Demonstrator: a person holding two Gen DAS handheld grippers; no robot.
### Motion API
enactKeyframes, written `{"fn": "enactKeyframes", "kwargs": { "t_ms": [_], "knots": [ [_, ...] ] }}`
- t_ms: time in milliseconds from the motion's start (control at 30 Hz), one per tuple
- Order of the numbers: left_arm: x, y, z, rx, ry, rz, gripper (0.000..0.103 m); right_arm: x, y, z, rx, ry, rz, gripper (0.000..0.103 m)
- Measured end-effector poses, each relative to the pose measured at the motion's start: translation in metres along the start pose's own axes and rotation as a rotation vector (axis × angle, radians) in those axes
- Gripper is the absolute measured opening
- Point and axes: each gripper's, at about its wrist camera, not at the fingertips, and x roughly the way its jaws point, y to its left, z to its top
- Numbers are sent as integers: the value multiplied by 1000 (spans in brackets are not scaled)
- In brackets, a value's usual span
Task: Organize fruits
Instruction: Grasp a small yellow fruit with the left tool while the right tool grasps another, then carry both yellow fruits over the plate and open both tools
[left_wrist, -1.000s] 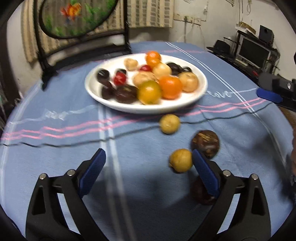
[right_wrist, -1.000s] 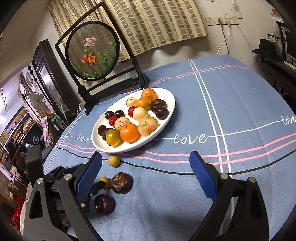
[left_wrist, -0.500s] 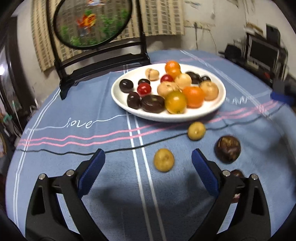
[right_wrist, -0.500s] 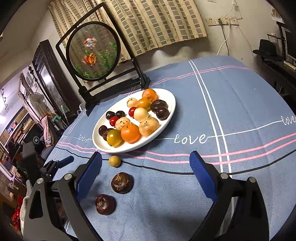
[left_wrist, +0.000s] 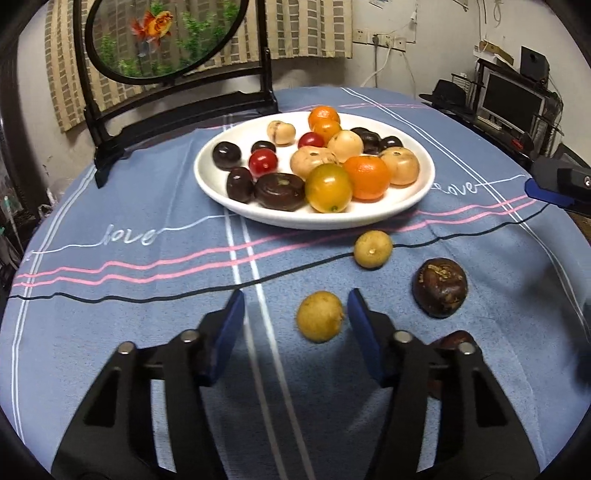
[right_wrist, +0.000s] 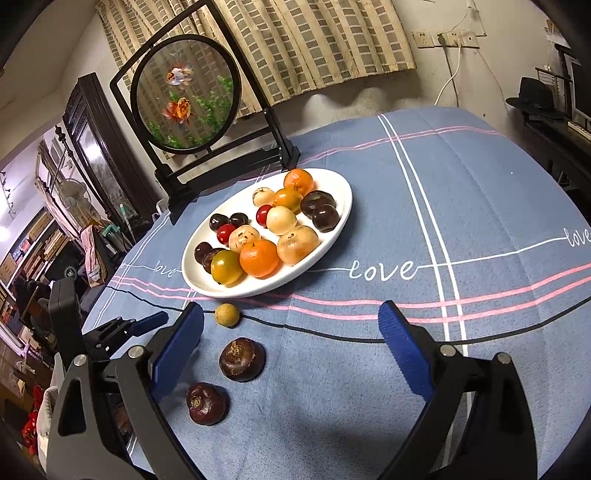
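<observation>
A white plate holds several fruits: oranges, tan, red and dark ones. On the blue cloth in front of it lie a near yellow fruit, a far yellow fruit, a dark brown fruit and another dark fruit. My left gripper is open, narrowed, with the near yellow fruit between its fingers, close to the right finger. My right gripper is open wide and empty, above the cloth right of the loose fruits.
A black-framed round goldfish screen stands behind the plate. The table's edge runs close on the right, with a monitor and shelves beyond. The left gripper also shows in the right wrist view.
My left gripper has swung left, come closer to the near yellow fruit, and its jaws have narrowed around it. The right gripper has held still.
</observation>
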Motion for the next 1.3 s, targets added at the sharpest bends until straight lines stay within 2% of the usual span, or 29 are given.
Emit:
{"fn": "enactKeyframes", "kwargs": {
  "t_ms": [33, 100, 267, 333, 433, 567, 633, 767, 833, 900, 933, 1000, 1033, 1133, 1200, 1300],
  "knots": [
    [2, -1, 0, 1, 12, -14, 44, 0, 0, 0, 0, 1, 0, 95],
    [4, -2, -1, 4, 25, -27, 39, 1, 0, 0, 0, 5, -1, 95],
    [7, -2, -2, -1, 38, -51, 34, 2, 0, -1, -1, 11, -3, 95],
    [8, -2, -2, -6, 46, -65, 27, 2, 0, -1, -3, 14, -4, 95],
    [7, -3, -3, -7, 42, -56, 27, 5, 1, -2, -9, 22, -7, 95],
    [0, 3, 0, -25, 9, -5, 26, 9, 6, -5, -39, 35, -3, 95],
    [-4, 9, 1, -44, -8, 28, 26, 13, 15, -10, -87, 41, 3, 95],
    [-5, 21, 4, -91, -14, 34, 26, 33, 38, -19, -182, 87, -17, 95],
    [-4, 25, 4, -104, -12, 32, 26, 46, 55, -20, -244, 113, -36, 89],
    [-4, 27, 4, -112, -10, 34, 26, 57, 68, -18, -288, 132, -45, 78],
    [-2, 28, 4, -118, -7, 35, 26, 64, 74, -17, -309, 146, -52, 76],
    [0, 30, 4, -127, -2, 34, 26, 83, 86, -17, -356, 189, -63, 63],
    [1, 31, 4, -132, 1, 34, 26, 92, 90, -18, -376, 210, -72, 61],
    [3, 32, 4, -137, 8, 30, 26, 107, 94, -18, -386, 235, -70, 56],
    [4, 32, 4, -138, 12, 29, 26, 115, 96, -17, -387, 243, -62, 43],
    [8, 33, 4, -140, 24, 30, 26, 122, 96, -14, -379, 257, -43, 33]
  ]
}}
